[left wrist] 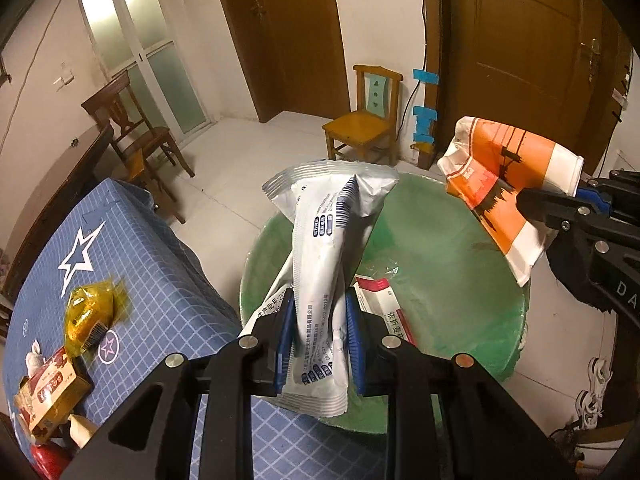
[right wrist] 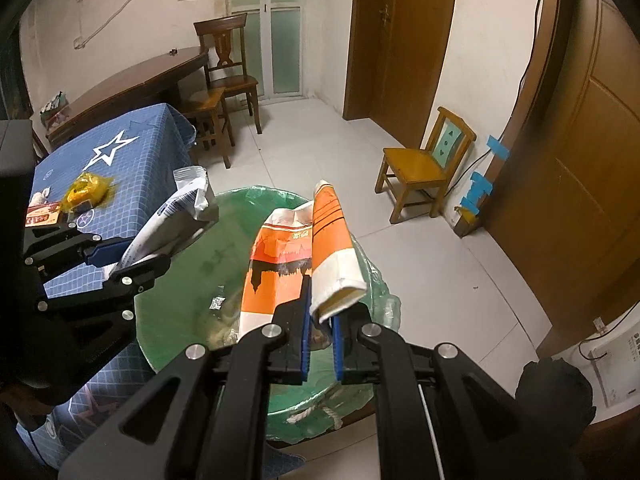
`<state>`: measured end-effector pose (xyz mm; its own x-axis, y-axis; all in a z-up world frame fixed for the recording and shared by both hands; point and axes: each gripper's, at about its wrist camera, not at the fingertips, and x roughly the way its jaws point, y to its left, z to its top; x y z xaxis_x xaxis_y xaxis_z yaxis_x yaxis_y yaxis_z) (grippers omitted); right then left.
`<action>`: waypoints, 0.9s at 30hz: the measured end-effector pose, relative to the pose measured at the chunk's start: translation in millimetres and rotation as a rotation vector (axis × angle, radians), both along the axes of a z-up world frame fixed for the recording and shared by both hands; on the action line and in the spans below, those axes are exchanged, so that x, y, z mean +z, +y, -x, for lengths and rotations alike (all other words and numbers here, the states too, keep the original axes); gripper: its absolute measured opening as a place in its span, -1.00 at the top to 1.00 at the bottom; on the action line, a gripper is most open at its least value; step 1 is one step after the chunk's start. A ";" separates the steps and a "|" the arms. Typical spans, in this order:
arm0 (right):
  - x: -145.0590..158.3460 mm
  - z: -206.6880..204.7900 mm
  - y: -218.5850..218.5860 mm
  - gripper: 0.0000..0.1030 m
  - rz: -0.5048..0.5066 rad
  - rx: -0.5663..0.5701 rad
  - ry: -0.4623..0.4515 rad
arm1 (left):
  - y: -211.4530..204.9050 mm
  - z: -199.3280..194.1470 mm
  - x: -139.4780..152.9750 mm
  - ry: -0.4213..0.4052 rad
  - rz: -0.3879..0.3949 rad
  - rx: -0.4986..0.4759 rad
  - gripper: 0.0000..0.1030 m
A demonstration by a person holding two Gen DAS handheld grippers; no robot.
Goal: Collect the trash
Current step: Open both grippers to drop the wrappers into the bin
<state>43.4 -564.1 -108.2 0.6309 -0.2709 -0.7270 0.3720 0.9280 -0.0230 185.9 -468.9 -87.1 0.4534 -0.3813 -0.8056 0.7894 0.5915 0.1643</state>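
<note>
- Left gripper [left wrist: 320,336]: matte black angular linkage arms with triangular cut-outs; round silver pivot screws at each joint; ribbed blue pads [left wrist: 285,344] lining both fingers.
- Right gripper [right wrist: 320,344]: identical black frame, silver screws, blue pads; white lettering, partly legible, on its body at 3 o'clock in the left wrist view.
</note>
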 end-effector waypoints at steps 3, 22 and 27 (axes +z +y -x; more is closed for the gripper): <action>-0.3 -1.2 0.2 0.86 0.003 0.004 -0.001 | 0.2 -0.9 -1.5 -0.001 -0.001 0.001 0.50; -2.2 -5.7 0.6 0.86 0.006 0.022 -0.002 | -2.0 -1.5 -5.2 -0.013 -0.008 0.005 0.50; -4.6 -12.9 0.1 0.81 0.005 0.043 0.008 | -2.5 -2.4 -5.8 0.004 -0.005 0.001 0.29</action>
<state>56.3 -564.1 -112.8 0.6365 -0.2473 -0.7306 0.3316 0.9429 -0.0303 188.3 -471.4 -92.9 0.4508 -0.3769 -0.8092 0.7893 0.5916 0.1642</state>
